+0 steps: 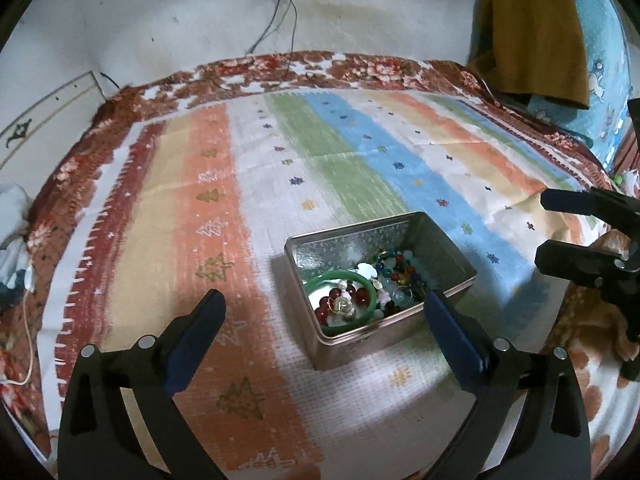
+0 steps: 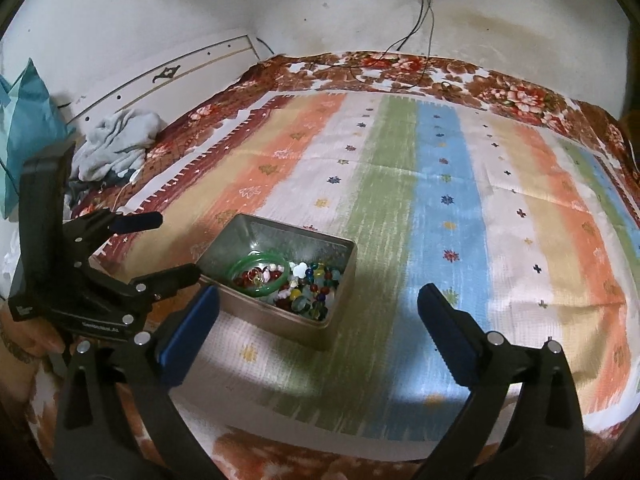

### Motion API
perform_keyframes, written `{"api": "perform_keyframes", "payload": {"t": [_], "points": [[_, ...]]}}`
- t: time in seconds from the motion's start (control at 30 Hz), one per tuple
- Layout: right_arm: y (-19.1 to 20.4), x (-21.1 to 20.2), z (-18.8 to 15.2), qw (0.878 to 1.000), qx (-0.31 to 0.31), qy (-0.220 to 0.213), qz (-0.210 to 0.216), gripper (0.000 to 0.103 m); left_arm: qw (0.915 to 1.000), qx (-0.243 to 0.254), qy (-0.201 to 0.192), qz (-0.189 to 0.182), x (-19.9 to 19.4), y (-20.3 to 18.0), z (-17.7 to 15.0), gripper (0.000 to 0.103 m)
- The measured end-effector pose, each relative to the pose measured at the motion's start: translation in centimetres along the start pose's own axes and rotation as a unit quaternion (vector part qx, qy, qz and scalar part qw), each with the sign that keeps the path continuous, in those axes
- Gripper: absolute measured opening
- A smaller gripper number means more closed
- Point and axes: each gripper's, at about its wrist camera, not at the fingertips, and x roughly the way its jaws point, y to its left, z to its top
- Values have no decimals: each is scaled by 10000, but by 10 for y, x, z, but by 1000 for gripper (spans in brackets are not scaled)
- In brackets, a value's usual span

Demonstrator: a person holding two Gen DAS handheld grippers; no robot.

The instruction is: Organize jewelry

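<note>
Both pairs of jaws stand spread wide with nothing between them. My left gripper [image 1: 324,312] hangs low over the near end of the metal tin [image 1: 448,240], whose corner sits between its blue pads [image 1: 192,344]. My right gripper [image 2: 320,308] hovers off to the side, with the tin at about ten o'clock from its fingertips.

The tin sits on the striped cloth [image 1: 360,160] that covers the bed. It is lidless, which I take to be so the pieces can be reached from above. All the jewelry I can see lies inside it: a green bangle [image 1: 372,286] lies flat at the near end, ringing some dark red beads [image 1: 352,296], and a heap of mixed coloured beads [image 1: 400,266] fills the rest. None lies on the cloth.

In the left view the tin's long axis runs from about seven o'clock to one o'clock, open mouth up. That fits either a sort that is finished or a jumble waiting to be sorted; I cannot tell which.
</note>
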Motion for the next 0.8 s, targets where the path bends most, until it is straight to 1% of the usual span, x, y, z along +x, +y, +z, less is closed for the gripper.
{"api": "perform_keyframes", "payload": {"t": [0.17, 0.3, 0.47, 0.6, 0.73, 0.8], "points": [[2, -8, -6, 9998, 4, -174, -102, 98, 9996, -16, -243, 135, -10, -2, -3, 97], [4, -8, -7, 9998, -37, -154, -130, 98, 9993, -37, -304, 197, -13, -2, -3, 97], [5, -7, -8, 9998, -41, -143, -132, 98, 9991, 24, -402, 136, -15, -5, -3, 97], [6, -5, -8, 9999, -6, -102, -115, 98, 9992, 58, -376, 120, -14, -7, -4, 97], [5, -2, -8, 9999, 12, -52, -105, 98, 9996, 1, -206, 169, -9, -6, -5, 97], [5, 0, -8, 9999, 17, -25, -106, 98, 9997, 2, -191, 178, -8, -6, -6, 97]]}}
